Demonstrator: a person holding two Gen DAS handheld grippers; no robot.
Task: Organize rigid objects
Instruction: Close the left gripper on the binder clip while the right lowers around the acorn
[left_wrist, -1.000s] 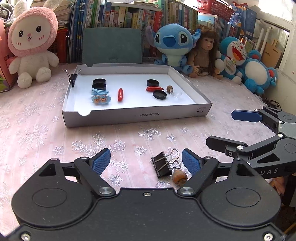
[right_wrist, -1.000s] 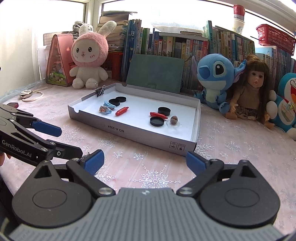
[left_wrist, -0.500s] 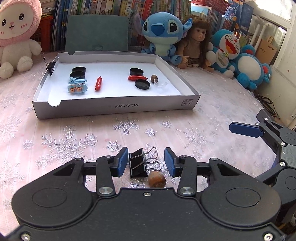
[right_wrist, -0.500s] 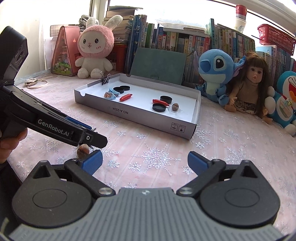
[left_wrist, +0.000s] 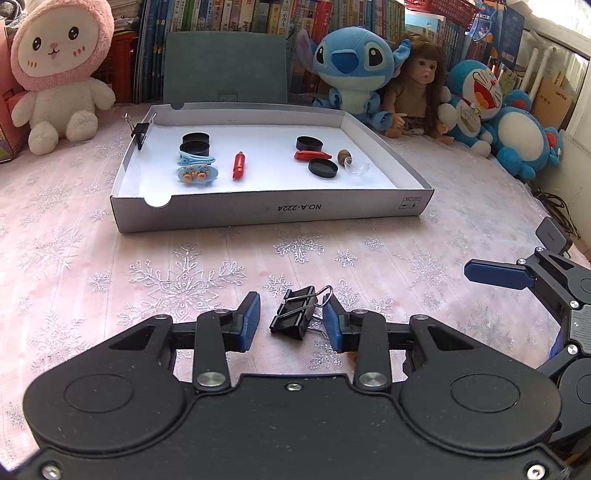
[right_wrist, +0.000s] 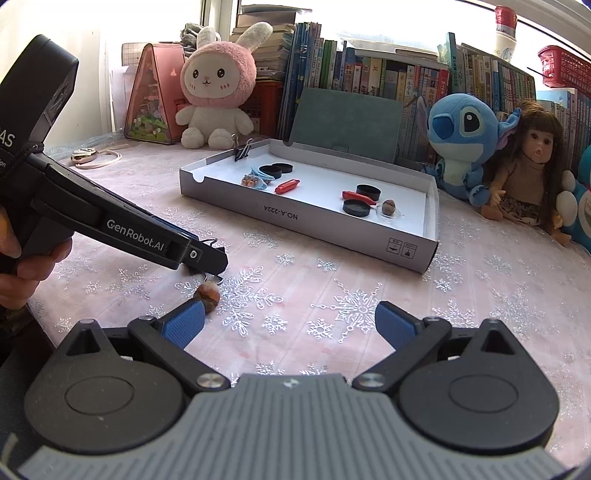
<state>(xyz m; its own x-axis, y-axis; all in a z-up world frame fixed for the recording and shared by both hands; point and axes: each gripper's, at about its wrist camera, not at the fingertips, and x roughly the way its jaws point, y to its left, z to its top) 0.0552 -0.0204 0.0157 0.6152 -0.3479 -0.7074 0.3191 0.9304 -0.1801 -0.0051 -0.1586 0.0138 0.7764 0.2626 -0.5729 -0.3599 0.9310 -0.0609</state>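
A black binder clip (left_wrist: 291, 317) lies skewed on the pink snowflake tablecloth between the pads of my left gripper (left_wrist: 291, 324). Its jaws are closing: the right-hand pad touches the clip's wire handle, while the left-hand pad stands a little apart from the body. A brown nut (right_wrist: 208, 291) lies just behind the clip, beside the left fingertip of my right gripper (right_wrist: 290, 325), which is wide open with nothing in it. In the right wrist view a hand holds the left gripper (right_wrist: 210, 258) over the clip (right_wrist: 210, 243). One of the right gripper's pads (left_wrist: 495, 274) shows at the right edge.
A white cardboard box (left_wrist: 273, 214) ahead holds black caps, blue hair clips, red pieces and a nut, with another binder clip (left_wrist: 139, 131) on its left rim. Plush toys, a doll and books line the back. Bare tablecloth lies between the box and the grippers.
The left gripper's jaws have narrowed from wide apart to close around the binder clip, which has turned askew. The right gripper has come nearer to the nut.
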